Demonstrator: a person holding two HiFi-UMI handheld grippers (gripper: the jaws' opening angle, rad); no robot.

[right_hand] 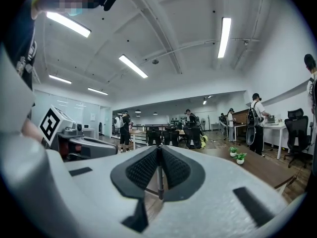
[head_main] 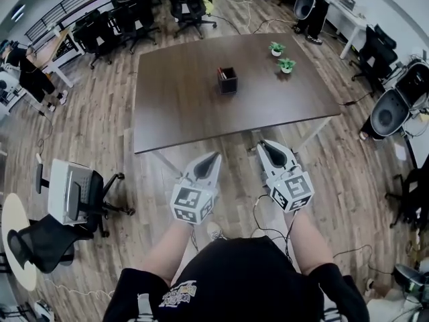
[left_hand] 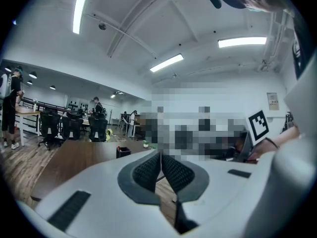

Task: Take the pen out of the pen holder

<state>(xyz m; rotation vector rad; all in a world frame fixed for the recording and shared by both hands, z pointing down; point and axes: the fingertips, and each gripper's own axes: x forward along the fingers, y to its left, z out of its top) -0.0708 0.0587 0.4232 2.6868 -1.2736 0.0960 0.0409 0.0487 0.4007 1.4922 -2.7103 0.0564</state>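
Observation:
The black pen holder (head_main: 227, 80) stands near the middle of the dark wooden table (head_main: 181, 113), with something red at its rim. The left gripper view shows the pen holder (left_hand: 124, 151) small and far off. Both grippers hang over the floor, short of the table's near edge. My left gripper (head_main: 214, 158) (left_hand: 161, 157) is shut with nothing between its pads. My right gripper (head_main: 265, 146) (right_hand: 159, 152) is shut on a thin dark pen (right_hand: 159, 182) that stands upright between its pads; the head view does not show this pen.
Two small potted plants (head_main: 281, 56) (right_hand: 237, 155) stand on the table's far right part. A white office chair (head_main: 77, 193) is at my left and black chairs (head_main: 392, 106) at the right. Cables (head_main: 268, 227) lie on the wood floor. People stand at desks in the background.

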